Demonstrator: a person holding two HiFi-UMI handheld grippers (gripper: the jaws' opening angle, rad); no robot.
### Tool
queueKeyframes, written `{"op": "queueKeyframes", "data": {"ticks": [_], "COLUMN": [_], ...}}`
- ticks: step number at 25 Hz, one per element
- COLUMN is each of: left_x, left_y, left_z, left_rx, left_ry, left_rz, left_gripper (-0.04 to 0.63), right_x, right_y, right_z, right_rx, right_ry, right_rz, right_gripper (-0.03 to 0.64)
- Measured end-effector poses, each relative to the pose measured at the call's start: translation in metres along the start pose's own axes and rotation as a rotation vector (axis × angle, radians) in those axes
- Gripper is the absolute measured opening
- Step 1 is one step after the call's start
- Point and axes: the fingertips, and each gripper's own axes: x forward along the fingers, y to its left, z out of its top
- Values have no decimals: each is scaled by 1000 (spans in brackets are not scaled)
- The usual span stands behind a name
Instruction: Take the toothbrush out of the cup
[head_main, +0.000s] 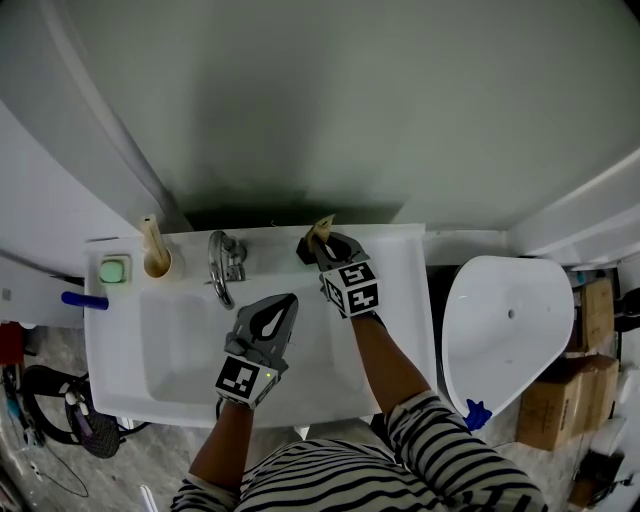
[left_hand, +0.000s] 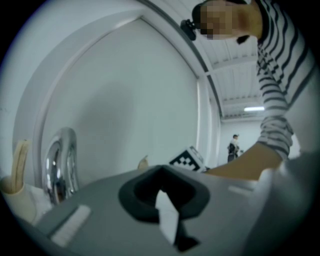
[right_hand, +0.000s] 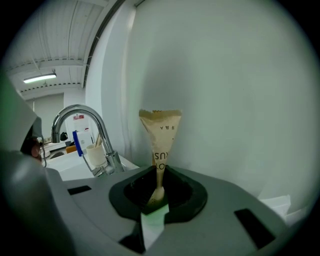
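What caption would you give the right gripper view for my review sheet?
Right gripper pinches the narrow end of a tan paper packet before the wall; faucet and cup stand farther left.

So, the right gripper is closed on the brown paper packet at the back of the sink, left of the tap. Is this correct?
One detail is wrong. The right gripper is closed on the brown paper packet at the back of the sink, but the packet is to the right of the tap, not the left. The head view shows it.
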Motion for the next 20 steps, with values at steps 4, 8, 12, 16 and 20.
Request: {"op": "queueKeyframes", "data": {"ticks": [4,8,12,16,20], "left_x": [-2,0,-2,-4,-7], "left_y": [0,-2,-3,-3,-5], "left_z": [-2,13,13,16,17], "left_rx": [-1,-15,6,7,17], "left_ry": [9,-40,-33,-37,-30], "left_rz": [2,3,-4,-4,-7], "left_gripper": [6,6,6,6,6], "right_x": [-5,-14,-24,-36,-51], "right_y": [1,3,5,6,8], "right_z": [9,21,36,50,66], "right_rx": [-6,-20,-37,-47,-56], "right_ry": [-15,-39,-68,-103,-141], "right_rz": [2,1,-4,-12,-21], "right_gripper": [41,40,40,40,40]}}
